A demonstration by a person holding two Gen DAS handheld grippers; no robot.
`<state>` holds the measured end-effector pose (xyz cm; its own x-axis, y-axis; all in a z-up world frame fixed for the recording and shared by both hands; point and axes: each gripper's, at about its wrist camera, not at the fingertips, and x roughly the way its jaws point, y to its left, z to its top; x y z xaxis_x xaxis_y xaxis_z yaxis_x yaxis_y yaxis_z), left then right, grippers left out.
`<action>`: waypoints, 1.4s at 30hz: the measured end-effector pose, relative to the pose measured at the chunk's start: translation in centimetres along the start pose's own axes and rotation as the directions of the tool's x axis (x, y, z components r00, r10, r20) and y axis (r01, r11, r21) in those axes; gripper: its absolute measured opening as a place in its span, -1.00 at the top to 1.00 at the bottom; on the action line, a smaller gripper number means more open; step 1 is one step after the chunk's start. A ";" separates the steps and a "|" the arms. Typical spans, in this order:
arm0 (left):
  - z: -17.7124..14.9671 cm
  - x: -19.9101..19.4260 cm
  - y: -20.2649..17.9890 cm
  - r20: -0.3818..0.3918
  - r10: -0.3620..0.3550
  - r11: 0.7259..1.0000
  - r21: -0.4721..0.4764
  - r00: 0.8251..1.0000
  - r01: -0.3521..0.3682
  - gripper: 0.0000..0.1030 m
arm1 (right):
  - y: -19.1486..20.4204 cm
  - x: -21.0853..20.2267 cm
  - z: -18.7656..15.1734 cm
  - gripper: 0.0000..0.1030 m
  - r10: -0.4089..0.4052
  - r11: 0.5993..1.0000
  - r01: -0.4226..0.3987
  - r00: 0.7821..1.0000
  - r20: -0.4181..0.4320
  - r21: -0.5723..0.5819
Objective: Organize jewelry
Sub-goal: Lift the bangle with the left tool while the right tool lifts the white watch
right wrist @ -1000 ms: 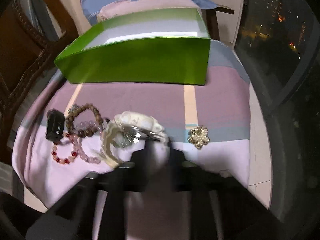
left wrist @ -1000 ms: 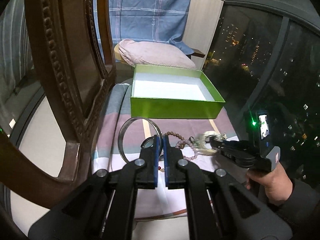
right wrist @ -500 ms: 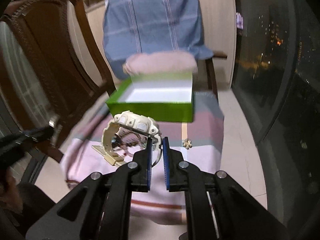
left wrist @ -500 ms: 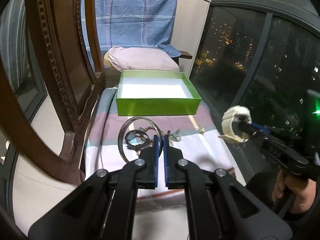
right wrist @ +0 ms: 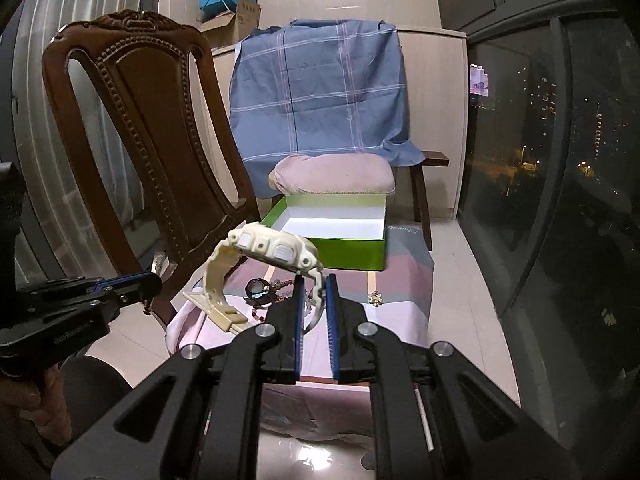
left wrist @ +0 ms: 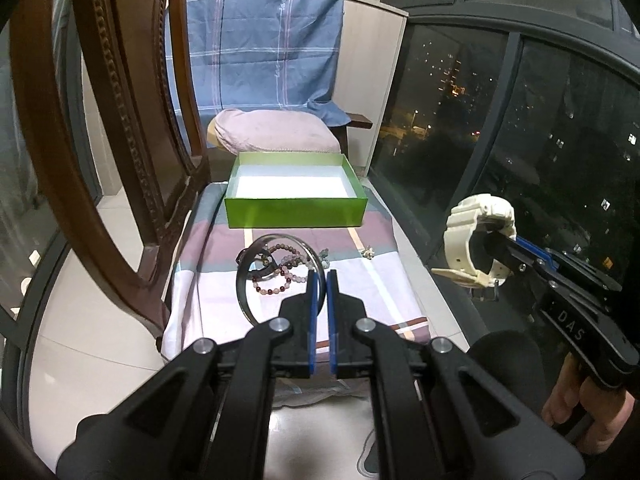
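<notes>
The cream watch [right wrist: 272,258] is up in the air, pinched by its strap between the blue pads of the right tool [right wrist: 314,300], well above the striped cloth [left wrist: 360,296]. From the left camera you can see the same watch [left wrist: 478,240] hanging off to the right, out past the edge of the cloth, with its loose strap end sticking out sideways.

The left tool [left wrist: 321,280] is pressed together on the rim of a thin silver bangle [left wrist: 244,300], which stands tilted in front of the camera. Through and behind the bangle there's a little heap of bead bracelets [left wrist: 280,268] lying on the cloth, and a small gold flower brooch [left wrist: 367,253] sits on its own a bit to the right of them.

Further back on the same cloth is the green box [left wrist: 296,212], open on top, white inside, nothing in it that I can see. Behind the box there's a pink cushion [left wrist: 276,136] and a blue checked sheet [left wrist: 256,52] draped over something. A carved wooden chair [right wrist: 140,140] stands along the left side, and dark windows [left wrist: 520,128] with city lights run along the right.
</notes>
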<state>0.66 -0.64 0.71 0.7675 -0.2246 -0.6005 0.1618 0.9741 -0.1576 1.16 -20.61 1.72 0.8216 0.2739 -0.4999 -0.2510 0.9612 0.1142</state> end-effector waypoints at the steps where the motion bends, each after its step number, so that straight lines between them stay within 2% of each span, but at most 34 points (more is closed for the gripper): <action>1: 0.0 -0.4 -0.2 0.005 0.002 1.000 0.002 1.000 -0.002 0.91 | 0.0 -0.4 0.0 0.79 0.001 1.000 -0.001 1.000 0.005 0.002; 12: -0.5 -2.5 -1.1 0.025 0.018 1.000 0.010 1.000 -0.018 0.91 | 0.2 -2.7 -0.1 0.79 0.011 1.000 -0.011 0.999 0.034 -0.007; 28: -0.5 -3.1 -1.2 0.026 0.019 1.000 0.012 0.999 -0.019 0.90 | -0.1 -2.8 -0.1 0.79 0.013 1.000 -0.013 0.999 0.038 -0.010; 37: -0.3 -2.0 -0.9 0.006 0.017 1.000 0.002 1.000 -0.017 0.90 | -0.3 -1.5 0.0 0.79 0.009 1.000 -0.009 1.000 0.013 -0.006; 42: 1.6 0.1 -0.5 -0.006 0.013 1.000 0.002 1.000 -0.013 0.90 | -0.9 0.6 1.3 0.79 -0.005 1.000 0.005 1.000 0.005 -0.010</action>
<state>1.64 -1.14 2.01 0.7659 -0.2117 -0.6071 0.1528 0.9771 -0.1479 2.54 -21.26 2.48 0.8254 0.2691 -0.4962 -0.2520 0.9623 0.1027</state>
